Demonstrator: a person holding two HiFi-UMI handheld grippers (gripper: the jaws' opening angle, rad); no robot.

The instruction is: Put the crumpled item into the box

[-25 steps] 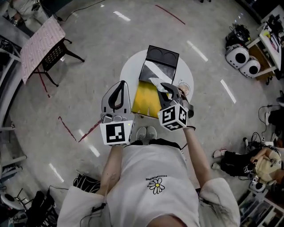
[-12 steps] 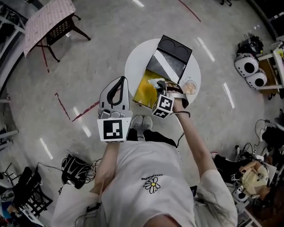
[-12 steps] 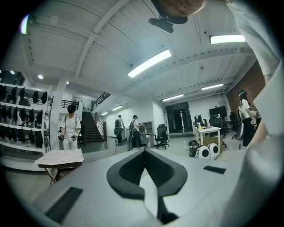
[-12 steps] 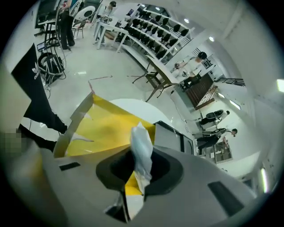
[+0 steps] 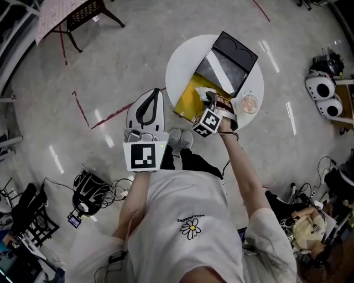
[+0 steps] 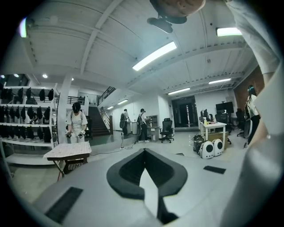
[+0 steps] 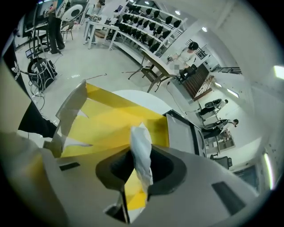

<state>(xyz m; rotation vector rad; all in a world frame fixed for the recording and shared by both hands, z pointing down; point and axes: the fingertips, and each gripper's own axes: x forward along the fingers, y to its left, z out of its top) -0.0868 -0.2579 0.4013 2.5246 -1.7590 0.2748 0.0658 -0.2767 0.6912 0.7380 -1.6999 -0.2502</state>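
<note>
On the round white table [image 5: 180,61] lies an open box [image 5: 221,74] with a yellow flap [image 5: 189,98] folded toward me and a black lid at the far end. My right gripper [image 5: 212,104] hangs over the yellow flap, shut on a crumpled white paper [image 5: 206,95]. In the right gripper view the paper [image 7: 142,150] stands pinched between the jaws of the gripper [image 7: 136,170], with the yellow flap [image 7: 111,119] beneath and the grey box interior [image 7: 182,133] to the right. My left gripper [image 5: 147,110] is shut and empty over the floor, left of the table; its view [image 6: 144,153] faces the room.
A cup [image 5: 249,103] stands on the table's right edge beside the box. My shoes [image 5: 180,138] are at the table's near side. A folding table [image 5: 61,14] stands far left, white round devices [image 5: 326,97] at the right, bags [image 5: 88,193] on the floor at left.
My right gripper has moved forward with the crumpled paper, from the flap's near edge to farther over the flap. The left gripper has kept its pose beside the table.
</note>
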